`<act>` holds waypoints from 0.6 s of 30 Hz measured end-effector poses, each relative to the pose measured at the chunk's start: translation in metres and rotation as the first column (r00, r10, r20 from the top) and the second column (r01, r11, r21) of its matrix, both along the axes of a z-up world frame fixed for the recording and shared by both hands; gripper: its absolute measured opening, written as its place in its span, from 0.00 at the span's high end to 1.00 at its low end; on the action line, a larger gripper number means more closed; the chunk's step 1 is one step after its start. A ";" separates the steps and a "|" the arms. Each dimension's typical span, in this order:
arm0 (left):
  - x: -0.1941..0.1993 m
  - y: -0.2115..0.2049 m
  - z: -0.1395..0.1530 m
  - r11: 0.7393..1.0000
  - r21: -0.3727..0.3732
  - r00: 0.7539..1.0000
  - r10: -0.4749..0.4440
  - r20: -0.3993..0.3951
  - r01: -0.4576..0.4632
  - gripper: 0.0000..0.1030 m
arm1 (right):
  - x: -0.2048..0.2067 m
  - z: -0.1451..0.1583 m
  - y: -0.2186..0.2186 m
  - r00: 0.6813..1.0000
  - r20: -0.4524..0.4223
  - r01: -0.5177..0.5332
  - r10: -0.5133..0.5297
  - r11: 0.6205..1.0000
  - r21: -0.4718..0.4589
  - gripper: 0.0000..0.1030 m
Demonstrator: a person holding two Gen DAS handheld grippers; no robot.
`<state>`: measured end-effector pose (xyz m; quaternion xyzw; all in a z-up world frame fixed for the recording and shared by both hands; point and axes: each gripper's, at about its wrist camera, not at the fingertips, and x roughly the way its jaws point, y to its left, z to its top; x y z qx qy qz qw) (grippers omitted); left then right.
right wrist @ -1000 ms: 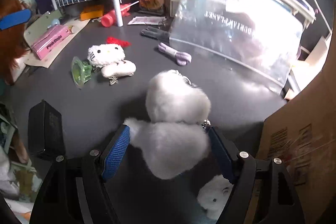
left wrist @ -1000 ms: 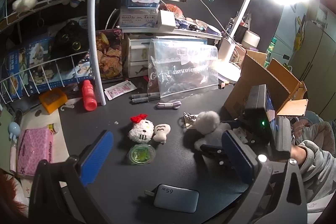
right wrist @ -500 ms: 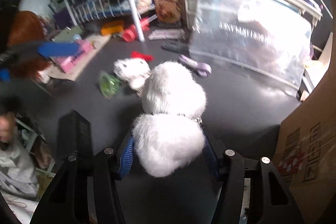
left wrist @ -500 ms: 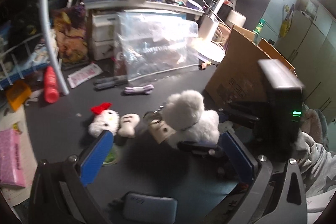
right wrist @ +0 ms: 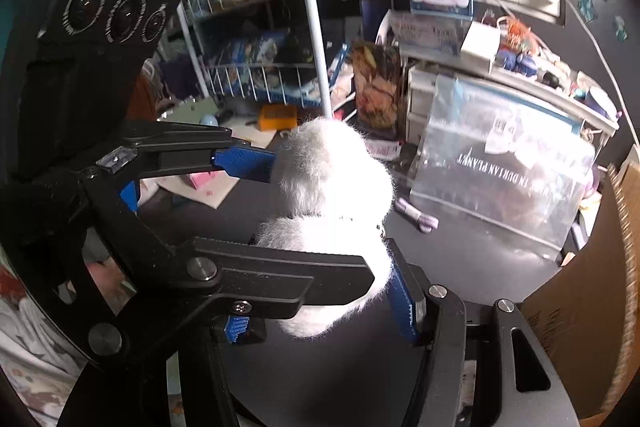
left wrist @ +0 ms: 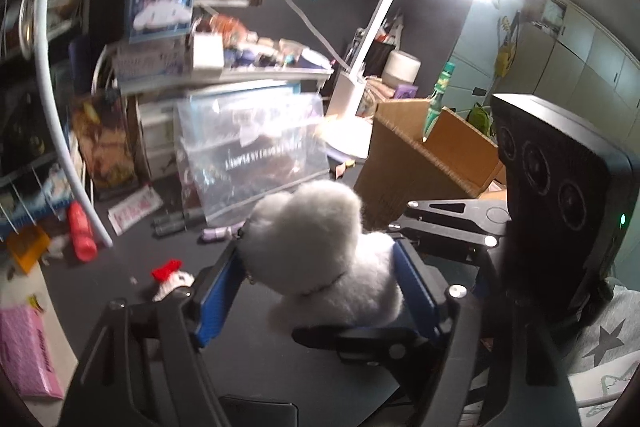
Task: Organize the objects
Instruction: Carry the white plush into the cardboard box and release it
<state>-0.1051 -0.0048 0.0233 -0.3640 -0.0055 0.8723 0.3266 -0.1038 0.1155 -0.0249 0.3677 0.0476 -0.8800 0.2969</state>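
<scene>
Left wrist view: the white plush [left wrist: 320, 251] sits dead center, lifted off the desk [left wrist: 120, 267], with the left hand-held gripper [left wrist: 316, 291] clamped on its sides. Right wrist view: the right hand-held gripper [right wrist: 320, 311] grips the plush's lower half too, cardboard box [right wrist: 600, 307] at 3 o'clock.

A white plush toy [right wrist: 332, 211] fills the centre, held off the dark desk [right wrist: 472, 267]. The right gripper [right wrist: 320, 323] clamps its lower body; the left gripper [right wrist: 288, 219] reaches in from nine o'clock, one blue pad [right wrist: 244, 165] touching the head. A clear zip bag [right wrist: 504, 167] stands at three o'clock.
</scene>
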 end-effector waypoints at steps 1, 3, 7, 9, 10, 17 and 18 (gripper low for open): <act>0.001 0.001 0.006 1.000 -0.006 1.000 -0.003 -0.010 0.003 0.32 | 0.000 0.004 0.001 1.000 -0.001 0.003 -0.003 1.000 -0.003 0.48; 0.003 0.005 0.019 1.000 -0.022 0.999 -0.011 -0.033 0.011 0.33 | -0.001 0.014 0.005 1.000 0.000 0.012 -0.012 1.000 -0.009 0.48; 0.001 0.019 0.050 0.998 -0.042 0.997 -0.040 -0.070 0.037 0.33 | 0.001 0.041 0.014 0.999 -0.025 0.031 -0.032 0.999 -0.021 0.48; -0.003 0.028 0.062 0.997 -0.052 0.995 -0.057 -0.076 0.053 0.33 | 0.002 0.051 0.021 0.998 -0.042 0.041 -0.042 0.999 -0.024 0.48; -0.006 0.034 0.069 0.996 -0.057 0.995 -0.068 -0.076 0.063 0.33 | 0.002 0.059 0.027 0.997 -0.052 0.051 -0.053 0.998 -0.027 0.48; -0.020 0.090 0.102 0.986 -0.088 0.986 -0.150 -0.072 0.144 0.33 | 0.005 0.089 0.069 0.986 -0.098 0.130 -0.132 0.991 -0.030 0.48; -0.022 0.099 0.104 0.984 -0.090 0.984 -0.162 -0.069 0.156 0.33 | 0.006 0.093 0.078 0.984 -0.101 0.147 -0.149 0.989 -0.035 0.48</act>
